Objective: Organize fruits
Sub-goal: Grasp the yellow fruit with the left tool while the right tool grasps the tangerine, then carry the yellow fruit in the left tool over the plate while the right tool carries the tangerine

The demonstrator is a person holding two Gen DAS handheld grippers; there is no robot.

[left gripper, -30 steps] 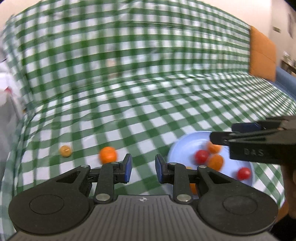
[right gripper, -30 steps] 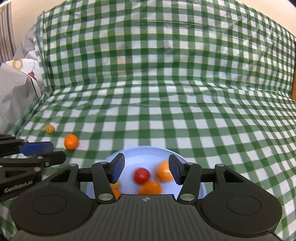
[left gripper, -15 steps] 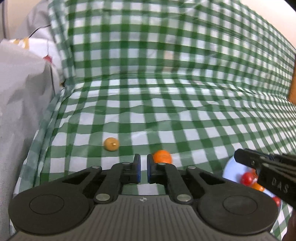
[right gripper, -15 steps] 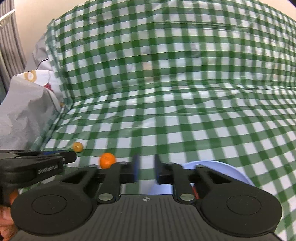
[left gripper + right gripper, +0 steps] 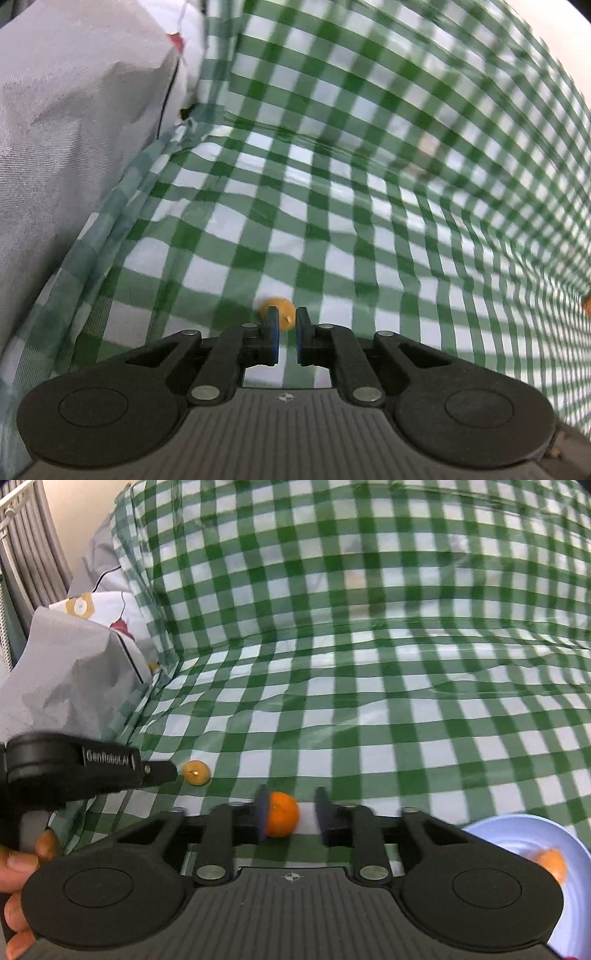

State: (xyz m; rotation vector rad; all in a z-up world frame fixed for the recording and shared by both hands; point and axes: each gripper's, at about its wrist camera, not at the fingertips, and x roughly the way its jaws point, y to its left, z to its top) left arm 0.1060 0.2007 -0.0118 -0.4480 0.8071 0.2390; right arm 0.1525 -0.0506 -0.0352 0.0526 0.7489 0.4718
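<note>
Both grippers have swung leftward across the cloth since the earlier frames, and the blue plate has slipped from the centre of the right wrist view to its lower right corner.

Left wrist view: the left gripper point(image 5: 286, 334) has its blue pads drawn together with only a narrow slit between them and nothing clasped. A small yellow fruit point(image 5: 277, 310) lies on the checked cloth point(image 5: 332, 229) just beyond the fingertips, partly hidden by them; whether it touches them cannot be told. To the left, the cloth edge runs along a grey fabric mass point(image 5: 66, 140), which bounds the free space on that side. Ahead and to the right the cloth lies bare, then rises as a backrest. An orange sliver point(image 5: 587, 305) shows at the far right margin.

Right wrist view: the right gripper point(image 5: 291, 818) is opening, with an orange fruit point(image 5: 282, 814) between its fingers, close against the left pad and clear of the right one. The yellow fruit point(image 5: 196, 772) rests just off the tip of the left gripper point(image 5: 166, 771), whose handle is held by a hand point(image 5: 18, 867). The blue plate point(image 5: 576, 886) carries a blurred orange piece point(image 5: 552, 864). A patterned pillow point(image 5: 107, 616) and grey slats point(image 5: 29, 554) close the left side; open cloth extends ahead and right.
</note>
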